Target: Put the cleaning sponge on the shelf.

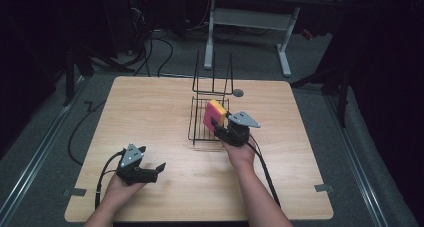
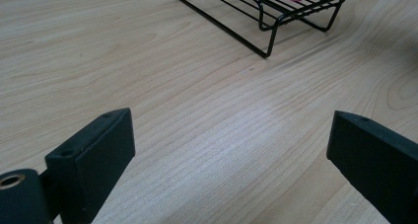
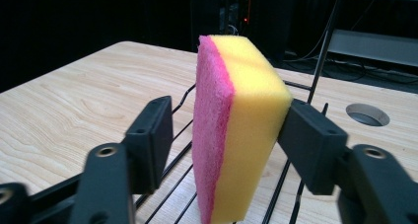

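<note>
A yellow sponge with a pink scouring face (image 1: 215, 114) stands on edge on the flat base of a black wire rack (image 1: 199, 132) in the middle of the wooden table (image 1: 150, 107). My right gripper (image 1: 218, 124) is open around it. In the right gripper view the sponge (image 3: 236, 135) rises between the jaws: the right jaw lies against its yellow side and a small gap separates the left jaw from the pink face. My left gripper (image 1: 152, 158) rests near the table's front left, open, with bare wood between its jaws (image 2: 231, 123). Its view shows the rack's near end (image 2: 268, 24).
The rack's tall upright wires (image 1: 213, 77) rise at its far end. A round cable hole (image 1: 238, 93) sits just behind the rack on the right. Beyond the table stand a white-legged desk (image 1: 250, 22) and floor cables (image 1: 155, 47).
</note>
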### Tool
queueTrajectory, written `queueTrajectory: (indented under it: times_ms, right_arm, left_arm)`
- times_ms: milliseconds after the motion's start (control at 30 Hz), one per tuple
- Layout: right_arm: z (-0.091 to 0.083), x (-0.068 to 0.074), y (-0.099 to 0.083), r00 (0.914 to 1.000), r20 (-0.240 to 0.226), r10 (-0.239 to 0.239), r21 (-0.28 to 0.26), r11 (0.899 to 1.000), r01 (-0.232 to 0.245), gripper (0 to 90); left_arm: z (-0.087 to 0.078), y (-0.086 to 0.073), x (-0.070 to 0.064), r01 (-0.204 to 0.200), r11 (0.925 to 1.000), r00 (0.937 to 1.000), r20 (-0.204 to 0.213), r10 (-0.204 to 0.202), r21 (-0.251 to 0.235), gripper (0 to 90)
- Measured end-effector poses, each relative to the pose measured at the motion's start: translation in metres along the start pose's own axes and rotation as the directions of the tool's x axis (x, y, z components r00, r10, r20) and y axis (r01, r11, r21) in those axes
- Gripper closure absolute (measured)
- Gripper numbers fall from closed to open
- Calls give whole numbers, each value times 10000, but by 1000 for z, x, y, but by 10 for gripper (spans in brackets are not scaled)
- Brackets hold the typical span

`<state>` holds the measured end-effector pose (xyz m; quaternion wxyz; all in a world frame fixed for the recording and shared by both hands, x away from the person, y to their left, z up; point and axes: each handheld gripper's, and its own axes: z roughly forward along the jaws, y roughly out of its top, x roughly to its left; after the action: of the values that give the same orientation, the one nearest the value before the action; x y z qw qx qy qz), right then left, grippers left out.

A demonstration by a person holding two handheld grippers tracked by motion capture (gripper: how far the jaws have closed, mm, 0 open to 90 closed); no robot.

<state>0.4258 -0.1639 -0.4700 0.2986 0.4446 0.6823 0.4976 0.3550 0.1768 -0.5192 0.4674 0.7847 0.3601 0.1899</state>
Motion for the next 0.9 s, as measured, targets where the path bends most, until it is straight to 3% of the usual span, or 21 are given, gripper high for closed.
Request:
queueTrajectory:
  times_ms: [100,267,533,767,800,900]
  right_arm:
    - [-3,-2,0,10000,28,90,108,9999,-90,308]
    - [-12,-4,-5,9998,-58,214,114,9997,-213,308]
    - [-37,-13,-32,9998,-83,157,501,9986,-152,310]
    - [-69,-31,-57,10000,-39,-30,686,9976,33,276]
    - [-74,-35,-60,10000,32,27,772,9970,-29,266]
    - [-94,-47,-76,9959,905,-66,1064,9943,-31,228]
  left_arm:
    - [0,0,0,3,10000,10000,-10,-3,-2,49]
    - [1,0,0,-18,10000,10000,-9,18,42,49]
    - [4,0,-3,-120,9998,9999,59,119,164,49]
    - [6,-1,-6,-176,9995,9998,75,174,262,49]
    - [6,-1,-6,-175,9995,9998,72,173,262,49]
    - [6,-1,-7,-175,9995,9998,100,172,279,49]
